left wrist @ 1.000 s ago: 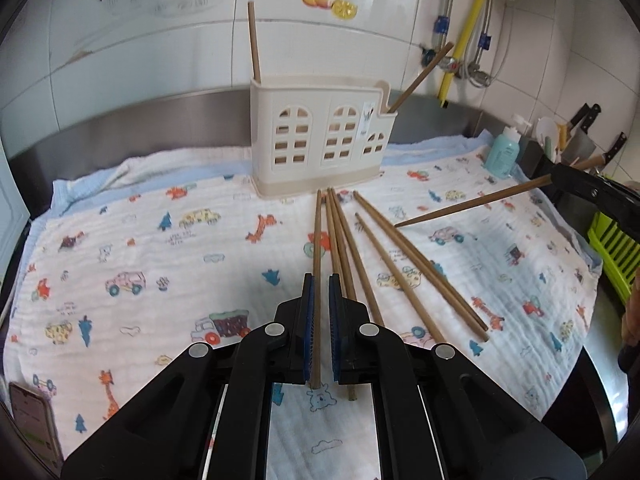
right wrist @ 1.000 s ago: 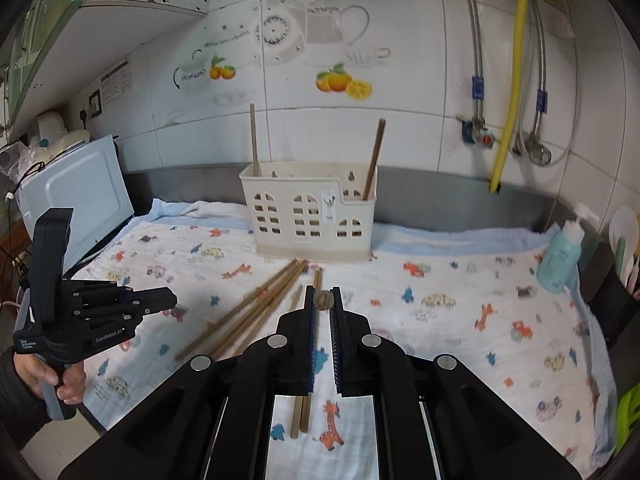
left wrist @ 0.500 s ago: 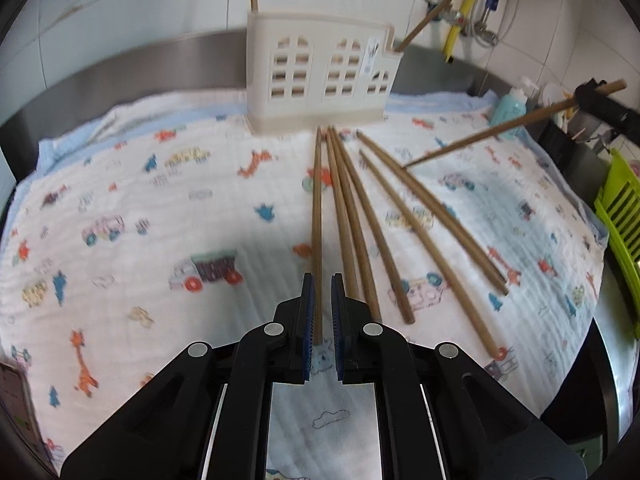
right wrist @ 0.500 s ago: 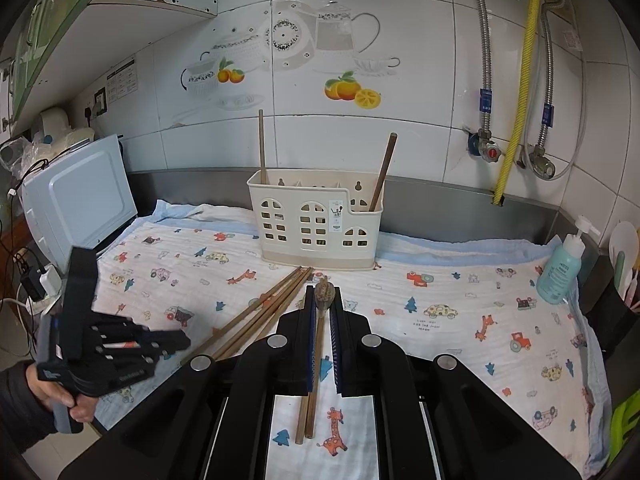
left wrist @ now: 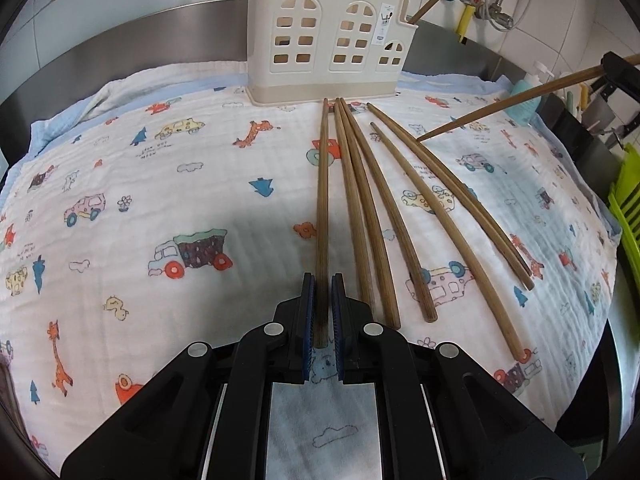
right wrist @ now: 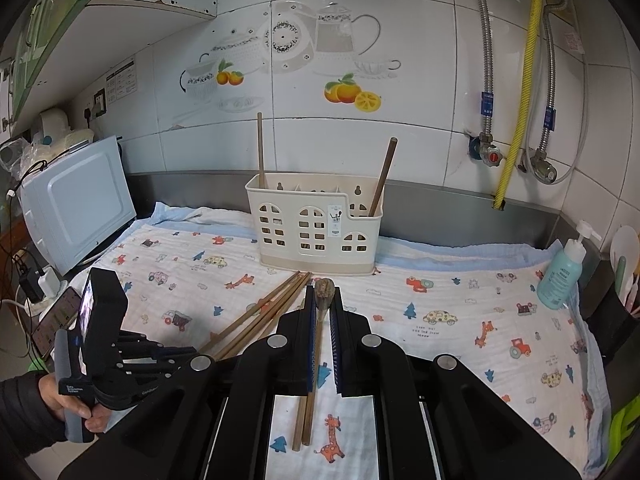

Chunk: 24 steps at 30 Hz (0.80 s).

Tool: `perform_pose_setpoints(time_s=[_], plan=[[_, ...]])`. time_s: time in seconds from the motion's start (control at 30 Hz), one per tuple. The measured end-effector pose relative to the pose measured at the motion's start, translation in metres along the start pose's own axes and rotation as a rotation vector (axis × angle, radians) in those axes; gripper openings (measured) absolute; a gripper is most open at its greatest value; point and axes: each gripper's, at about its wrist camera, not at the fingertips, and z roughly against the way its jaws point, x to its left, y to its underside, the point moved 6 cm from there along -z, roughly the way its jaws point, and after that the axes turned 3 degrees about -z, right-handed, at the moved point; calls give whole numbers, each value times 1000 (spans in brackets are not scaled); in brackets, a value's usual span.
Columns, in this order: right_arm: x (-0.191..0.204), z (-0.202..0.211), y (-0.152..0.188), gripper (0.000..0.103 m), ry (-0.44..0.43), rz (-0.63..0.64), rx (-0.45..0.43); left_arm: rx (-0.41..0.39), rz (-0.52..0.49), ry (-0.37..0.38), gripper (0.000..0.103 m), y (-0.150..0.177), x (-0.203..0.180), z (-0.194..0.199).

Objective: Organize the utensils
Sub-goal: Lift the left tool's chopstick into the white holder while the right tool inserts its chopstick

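1. The chopsticks (left wrist: 362, 216) are long, round, brown wooden sticks lying on the cloth in front of the holder (left wrist: 328, 40), fanned out from tips that lie near its base.
2. The leftmost stick (left wrist: 322, 208) runs straight from the holder's base into the left tongs (left wrist: 321, 280), whose blue ribbed pads flank its butt end with only a thin gap on either side; I cannot tell whether they are pressing on it.
3. The right tongs (right wrist: 321, 292) are clamped on one stick (right wrist: 323, 292), seen end-on as a rough, worn butt, lifted off the cloth in front of the holder.
4. The holder is cream plastic, shaped like a little house with arched window cut-outs and a darker beige base; a small white label on its front is too small to read.
5. Two more wooden sticks stand in the holder, one upright at its left end (right wrist: 260, 148), one leaning at its right end (right wrist: 382, 178).
6. The cloth (left wrist: 140, 184) under the holder is white, crinkled muslin printed with cars, trucks, giraffes and trees, edged in pale blue; some faint writing under the printed cars is not legible.
7. The cloth covers a steel bench (right wrist: 460, 208) with a raised back edge behind the holder.
8. Right of the holder stands a teal pump bottle (right wrist: 562, 272).
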Motion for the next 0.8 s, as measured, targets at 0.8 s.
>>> perform_pose_setpoints(time_s=[0.8], plan=[[2, -2, -7, 7, -2, 2, -14, -235, -24, 22, 6, -54, -2, 68]])
